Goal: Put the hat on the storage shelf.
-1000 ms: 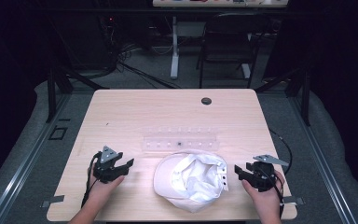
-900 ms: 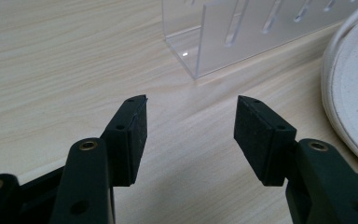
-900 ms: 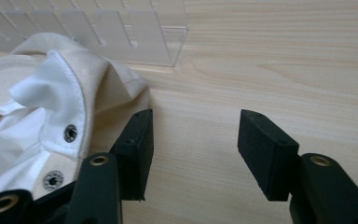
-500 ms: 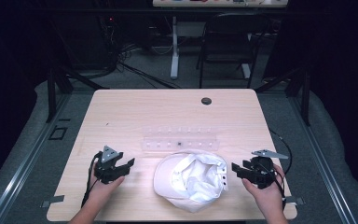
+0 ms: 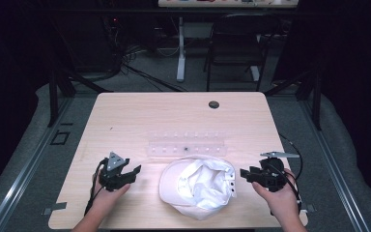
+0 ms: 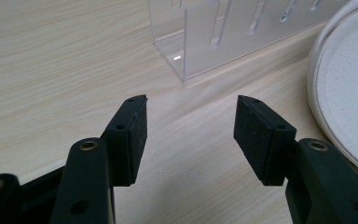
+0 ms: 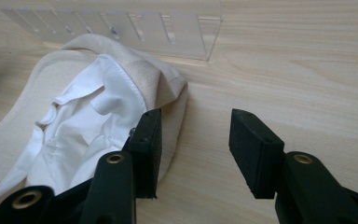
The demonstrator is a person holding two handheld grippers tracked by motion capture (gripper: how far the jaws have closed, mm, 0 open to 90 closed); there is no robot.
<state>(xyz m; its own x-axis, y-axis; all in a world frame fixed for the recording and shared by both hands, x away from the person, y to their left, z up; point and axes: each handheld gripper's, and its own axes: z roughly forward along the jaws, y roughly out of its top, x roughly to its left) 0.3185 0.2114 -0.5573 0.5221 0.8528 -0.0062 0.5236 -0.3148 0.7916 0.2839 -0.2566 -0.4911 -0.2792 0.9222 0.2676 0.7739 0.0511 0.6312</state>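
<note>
High view: lying upside down near the front edge of the wooden table (image 5: 140,116), a white cap (image 5: 198,182), lining facing up, brim toward the left. Sitting just behind the cap, a clear plastic rack (image 5: 186,144). Resting on the table left of the cap and apart from it, the left gripper (image 5: 134,170), held in the left hand (image 5: 107,197), jaws spread and pointing toward the cap. Hovering just right of the cap, the right gripper (image 5: 244,173), held in the right hand (image 5: 281,195), jaws apart with nothing pinched.

Left gripper view: standing wide apart over bare wood, the two black jaws, gripping nothing. Showing at the right edge, the cap's brim (image 6: 342,93), beside the right jaw and not between the pads. Standing ahead, the corner of the rack (image 6: 223,37).

Right gripper view: having just been closing, yet spread, the jaws with bare table between them. Lying beside and partly behind the left jaw, the cap's rim; touching or not, cannot tell. Standing behind, the rack.
</note>
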